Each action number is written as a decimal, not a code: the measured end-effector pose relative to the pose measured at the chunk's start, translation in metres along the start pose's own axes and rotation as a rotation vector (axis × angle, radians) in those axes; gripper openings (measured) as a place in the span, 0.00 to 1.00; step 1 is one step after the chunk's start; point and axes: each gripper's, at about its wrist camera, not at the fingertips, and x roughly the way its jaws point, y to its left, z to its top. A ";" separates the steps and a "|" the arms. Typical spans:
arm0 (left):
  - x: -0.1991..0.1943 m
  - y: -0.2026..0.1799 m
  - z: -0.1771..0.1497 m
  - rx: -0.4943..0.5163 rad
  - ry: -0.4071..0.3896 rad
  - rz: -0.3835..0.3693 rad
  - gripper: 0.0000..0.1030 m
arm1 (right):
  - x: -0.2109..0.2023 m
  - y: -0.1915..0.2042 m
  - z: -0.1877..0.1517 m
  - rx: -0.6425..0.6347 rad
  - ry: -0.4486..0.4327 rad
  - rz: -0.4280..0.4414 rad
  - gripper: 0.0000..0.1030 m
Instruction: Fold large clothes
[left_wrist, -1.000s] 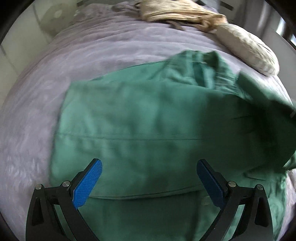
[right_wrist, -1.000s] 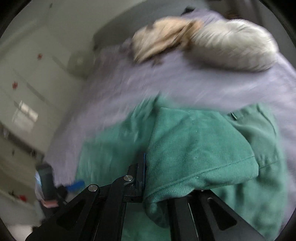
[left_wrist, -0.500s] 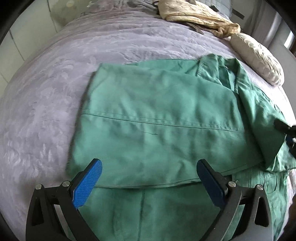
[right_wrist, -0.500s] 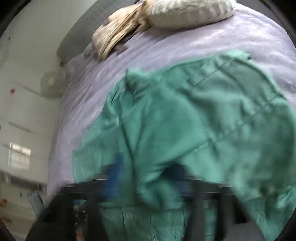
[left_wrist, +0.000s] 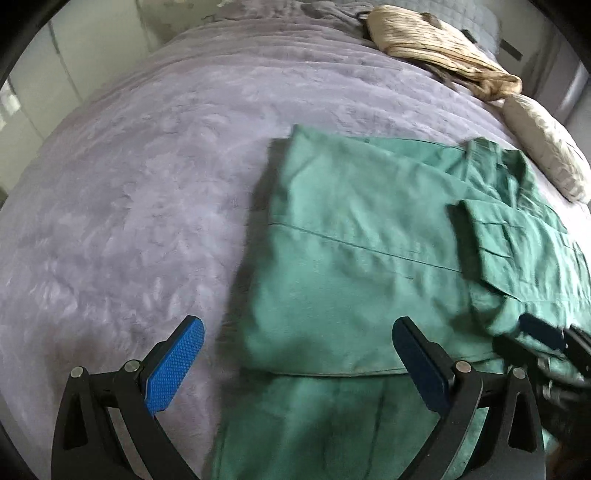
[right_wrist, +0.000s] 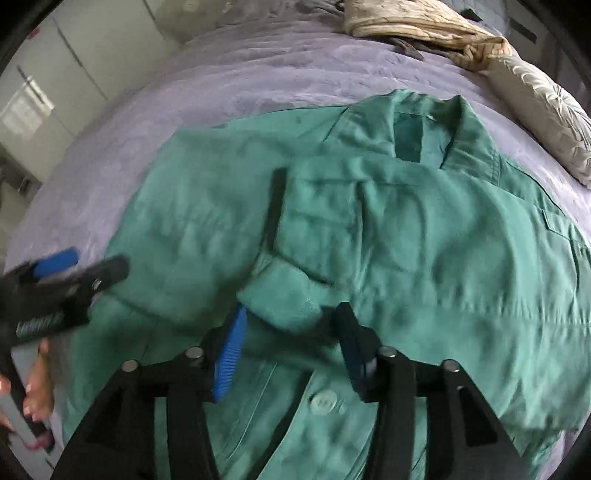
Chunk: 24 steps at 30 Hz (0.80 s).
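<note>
A large green shirt lies on the purple bedspread, its left side and a sleeve folded inward. In the right wrist view the shirt shows its collar at the far end and a button near me. My left gripper is open and empty, over the shirt's left folded edge. My right gripper is open, its jaws either side of the folded sleeve cuff, which lies loose on the shirt. The left gripper also shows at the left of the right wrist view.
A beige crumpled garment and a pale pillow lie at the far right of the bed. White cabinets stand beyond the bed's left side. Bare bedspread extends left of the shirt.
My right gripper has laid the sleeve across the shirt and opened, letting it go. My left gripper has shifted left toward the shirt's folded edge, still open.
</note>
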 end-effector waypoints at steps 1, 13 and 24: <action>0.000 -0.006 0.001 0.010 0.007 -0.022 0.99 | -0.006 -0.003 -0.005 0.014 -0.002 0.019 0.54; 0.050 -0.132 0.015 0.165 0.137 -0.283 0.85 | -0.086 -0.197 -0.137 0.855 -0.134 0.245 0.59; 0.045 -0.128 0.025 0.205 0.114 -0.254 0.13 | -0.097 -0.287 -0.178 1.251 -0.448 0.398 0.60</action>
